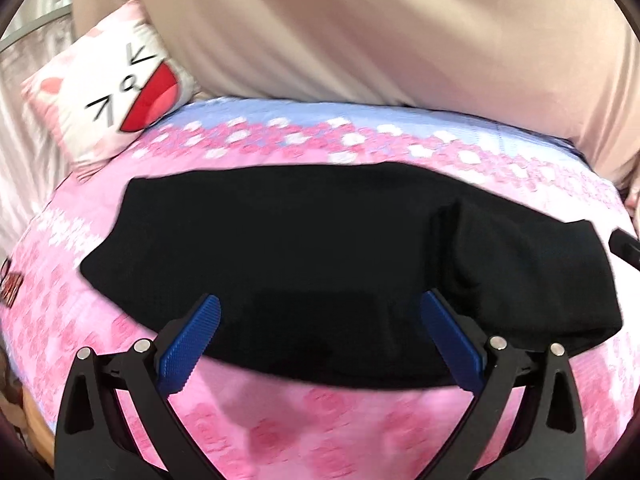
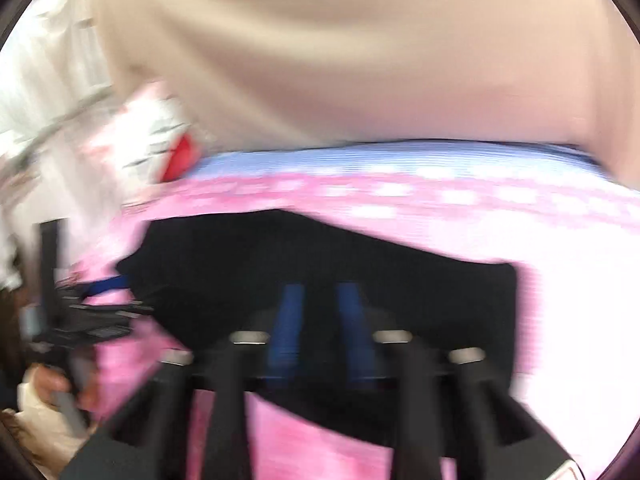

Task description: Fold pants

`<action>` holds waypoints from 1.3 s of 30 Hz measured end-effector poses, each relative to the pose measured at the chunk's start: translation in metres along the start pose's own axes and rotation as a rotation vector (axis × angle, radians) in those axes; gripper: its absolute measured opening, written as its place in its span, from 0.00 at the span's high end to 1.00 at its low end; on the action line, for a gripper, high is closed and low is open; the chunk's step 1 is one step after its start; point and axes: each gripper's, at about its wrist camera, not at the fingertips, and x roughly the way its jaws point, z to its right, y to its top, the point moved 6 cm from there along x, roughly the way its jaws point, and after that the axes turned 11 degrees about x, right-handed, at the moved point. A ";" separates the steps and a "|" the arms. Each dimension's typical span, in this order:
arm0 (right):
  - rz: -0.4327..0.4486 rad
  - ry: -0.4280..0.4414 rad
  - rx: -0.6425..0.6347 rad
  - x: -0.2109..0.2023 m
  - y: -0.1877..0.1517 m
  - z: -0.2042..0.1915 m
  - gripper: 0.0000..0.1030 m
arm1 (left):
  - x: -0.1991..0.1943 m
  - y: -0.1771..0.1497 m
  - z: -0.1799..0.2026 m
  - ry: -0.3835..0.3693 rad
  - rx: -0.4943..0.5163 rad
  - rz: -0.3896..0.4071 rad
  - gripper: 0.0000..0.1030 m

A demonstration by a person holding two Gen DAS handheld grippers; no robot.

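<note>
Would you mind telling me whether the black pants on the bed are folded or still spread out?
Folded: the black pants lie as a compact block on the pink bedspread, with a layered fold edge on the right.

Black pants, pink floral bedspread

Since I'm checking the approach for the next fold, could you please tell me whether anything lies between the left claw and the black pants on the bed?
Nothing visible does. The left claw hangs open right over the near edge of the black fabric pants, which lie on the pink flowered bedspread; the white cat-face pillow sits well off to the far side.
</note>
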 end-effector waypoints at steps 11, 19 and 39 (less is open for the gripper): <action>-0.083 -0.247 0.098 0.026 -0.014 0.100 0.92 | 0.075 0.013 0.097 -0.054 0.103 -0.154 0.04; -0.095 -0.016 -0.219 0.036 -0.021 -0.052 0.38 | 0.026 0.009 0.014 0.038 -0.015 -0.080 0.04; -0.169 0.063 -0.360 0.132 -0.063 -0.155 0.65 | 0.024 -0.047 -0.146 0.180 -0.291 -0.143 0.04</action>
